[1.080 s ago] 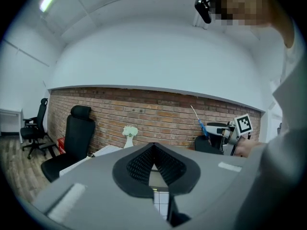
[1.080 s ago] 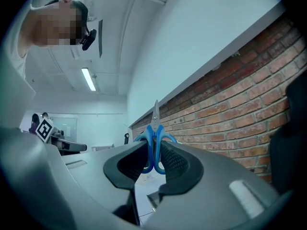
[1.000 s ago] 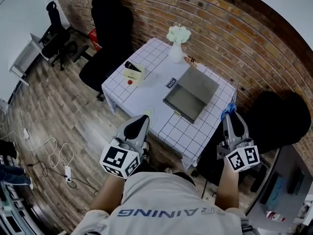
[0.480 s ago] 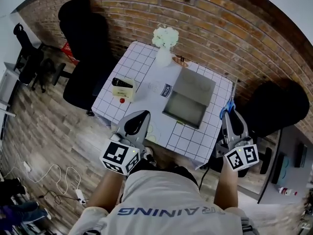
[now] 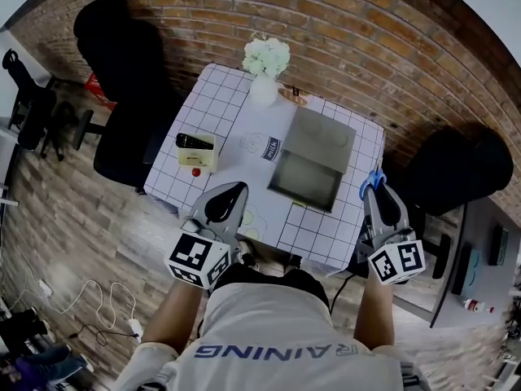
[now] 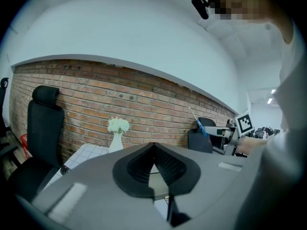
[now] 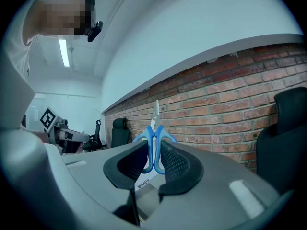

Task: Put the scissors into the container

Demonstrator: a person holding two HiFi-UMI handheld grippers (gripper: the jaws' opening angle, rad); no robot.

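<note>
The blue-handled scissors (image 5: 374,181) stand blades-up in my right gripper (image 5: 378,195), which is shut on their handles and hovers off the table's near right corner. In the right gripper view the scissors (image 7: 154,128) rise between the jaws of that gripper (image 7: 154,146) against the brick wall. The grey container (image 5: 308,176), its lid tilted back, lies open on the checked table (image 5: 228,108), up and left of the scissors. My left gripper (image 5: 225,205) hangs over the table's near edge, shut and holding nothing; its jaw tips meet in the left gripper view (image 6: 153,146).
A white vase of flowers (image 5: 265,65) stands at the table's far edge. A small box with a black item (image 5: 195,146), a red bit (image 5: 195,172) and a card (image 5: 270,149) lie left of the container. Black chairs (image 5: 122,88) (image 5: 456,165) flank the table.
The table has come nearer and more under the grippers, as the head view swung right. Both grippers keep their pose, and the scissors stay held.
</note>
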